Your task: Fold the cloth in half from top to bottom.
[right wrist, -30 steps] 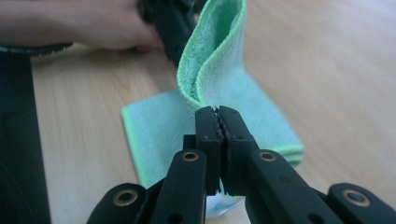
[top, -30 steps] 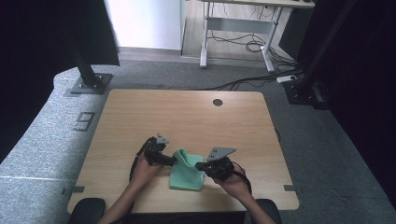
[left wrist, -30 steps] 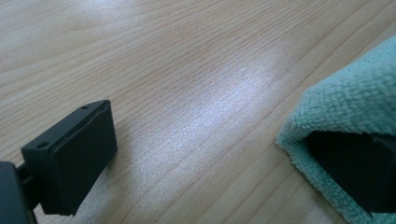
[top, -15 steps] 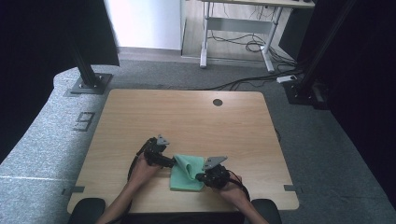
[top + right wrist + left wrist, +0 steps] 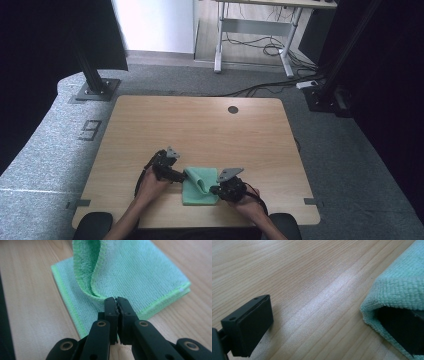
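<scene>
A green microfibre cloth lies folded near the table's front edge, with one flap standing up in a ridge. My right gripper is at the cloth's right side. In the right gripper view its jaws are shut on the foot of that raised flap of cloth. My left gripper rests at the cloth's left edge. In the left gripper view it stands open: one finger is on bare wood, and the other is tucked beneath the cloth's edge.
The wooden table has a round cable hole at the back. Both forearms come in over the front edge. Black stand feet sit on the grey floor to the left and right of the table.
My right gripper has sunk toward the table with the cloth flap, so the raised fold stands lower than before. The left gripper has stayed in place.
</scene>
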